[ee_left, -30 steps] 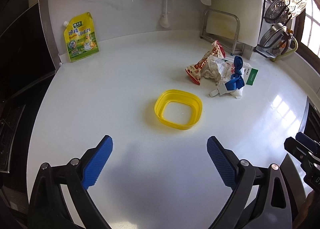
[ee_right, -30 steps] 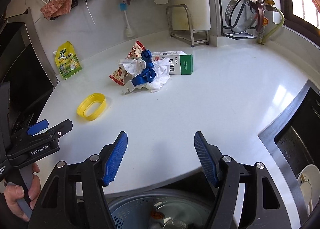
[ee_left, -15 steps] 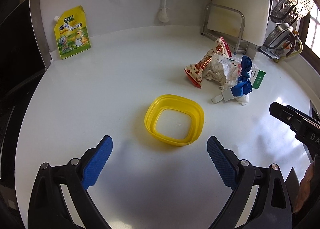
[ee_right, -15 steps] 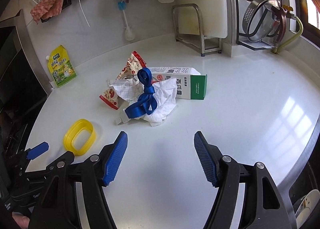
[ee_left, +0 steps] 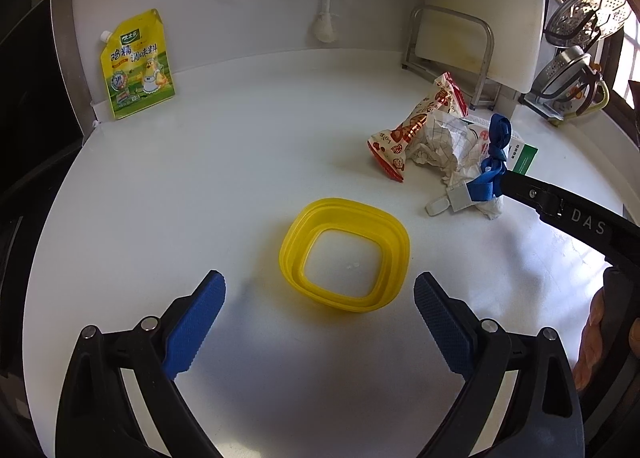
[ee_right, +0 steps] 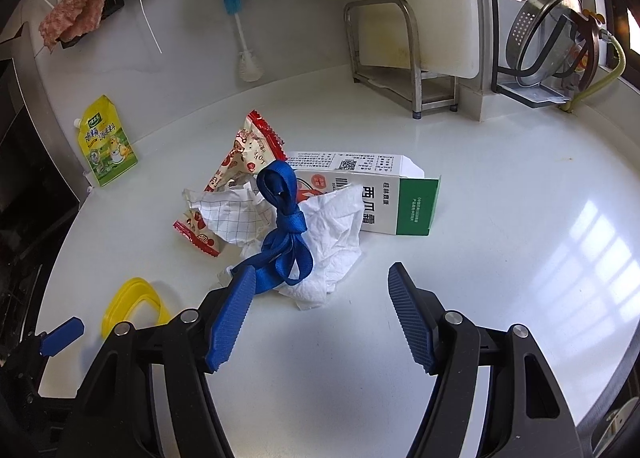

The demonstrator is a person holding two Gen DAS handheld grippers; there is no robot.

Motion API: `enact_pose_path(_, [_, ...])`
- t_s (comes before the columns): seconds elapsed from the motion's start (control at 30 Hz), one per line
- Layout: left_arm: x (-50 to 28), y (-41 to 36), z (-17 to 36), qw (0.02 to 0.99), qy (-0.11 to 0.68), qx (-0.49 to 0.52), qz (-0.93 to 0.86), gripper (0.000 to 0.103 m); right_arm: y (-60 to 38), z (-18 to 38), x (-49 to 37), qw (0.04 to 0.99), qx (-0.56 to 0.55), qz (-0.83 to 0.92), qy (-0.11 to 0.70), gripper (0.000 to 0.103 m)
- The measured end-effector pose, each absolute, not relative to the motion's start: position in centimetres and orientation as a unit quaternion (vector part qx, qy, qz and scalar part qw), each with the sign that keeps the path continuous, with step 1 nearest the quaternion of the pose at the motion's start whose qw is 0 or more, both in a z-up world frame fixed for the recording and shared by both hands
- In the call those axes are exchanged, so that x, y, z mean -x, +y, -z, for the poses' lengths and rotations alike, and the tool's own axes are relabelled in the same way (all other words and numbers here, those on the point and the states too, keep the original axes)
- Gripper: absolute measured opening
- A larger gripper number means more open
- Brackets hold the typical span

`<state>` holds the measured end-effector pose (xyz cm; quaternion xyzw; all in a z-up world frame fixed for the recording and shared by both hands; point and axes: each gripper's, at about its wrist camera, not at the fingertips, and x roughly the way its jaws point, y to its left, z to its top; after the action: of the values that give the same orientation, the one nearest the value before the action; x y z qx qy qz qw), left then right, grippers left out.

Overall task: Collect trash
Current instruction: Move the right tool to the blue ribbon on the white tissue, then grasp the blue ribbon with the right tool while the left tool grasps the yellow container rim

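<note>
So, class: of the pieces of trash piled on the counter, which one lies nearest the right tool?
The blue ribbon, knotted over the crumpled tissue; its tail reaches the right tool's left pad, while the snack wrapper and carton lie behind.

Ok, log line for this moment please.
left claw: open, over yellow ring | right claw: open, at trash pile, blue strap by one pad | nothing gripped

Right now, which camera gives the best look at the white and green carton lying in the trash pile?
The right wrist view: the carton lies side-on, its printed face and green end flap visible behind the crumpled tissue. In the left wrist view only the carton's green end peeks out from behind the pile.
</note>
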<state>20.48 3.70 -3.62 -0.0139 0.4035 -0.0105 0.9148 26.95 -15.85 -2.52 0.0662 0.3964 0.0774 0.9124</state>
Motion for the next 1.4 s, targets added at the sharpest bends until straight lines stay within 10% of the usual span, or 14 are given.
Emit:
enact_pose_path(0.4, [-20.5,3.6,3.7,0.914,0.405,0.012,0.011,0.094,-14.4,2.9,-28.8,0.912,-0.045,-0.081,0.399,0.058])
enact_pose_path(0.7, [-20.5,3.7,3.8,0.913,0.407,0.019,0.01,0.094,-13.5,2.6,-28.3,0.915,-0.014,-0.088,0.393,0.018])
enact_pose_path(1.4, [-21.6,4.4,4.3,0.901,0.431,0.046,0.008,0.094,-18.4,0.1,-21.8,0.924,-0.068,-0.092,0.365,0.012])
